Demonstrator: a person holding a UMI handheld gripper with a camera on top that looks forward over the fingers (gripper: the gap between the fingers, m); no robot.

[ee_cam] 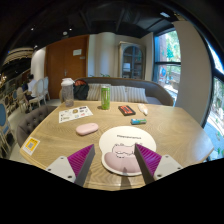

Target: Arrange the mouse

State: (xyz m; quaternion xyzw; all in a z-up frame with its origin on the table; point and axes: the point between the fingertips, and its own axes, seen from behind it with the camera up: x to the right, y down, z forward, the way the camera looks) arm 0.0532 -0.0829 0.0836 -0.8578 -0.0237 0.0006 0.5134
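While I held the rig above the near edge of the wooden table [175, 125], the gripper [114, 162] had its fingers spread wide with nothing between the pads except the round white mat [122, 148] lying on the tabletop below them. Neither finger touched anything that I could see.

The mouse [87, 128], a pale pink one, sat at about ten o'clock from the gripper, just beside the mat's far left rim but off it. I judged that the mat, printed with a little cat figure, was meant as the mouse's resting place, which would explain why it lay centred before me.

Beyond the mat, at twelve o'clock, stood a green bottle [104, 96]; a small teal object [138, 121] lay at one o'clock. A paper sheet [74, 114] rested at eleven o'clock, past the mouse. The open fingers looked ready for a reach leftward and forward.
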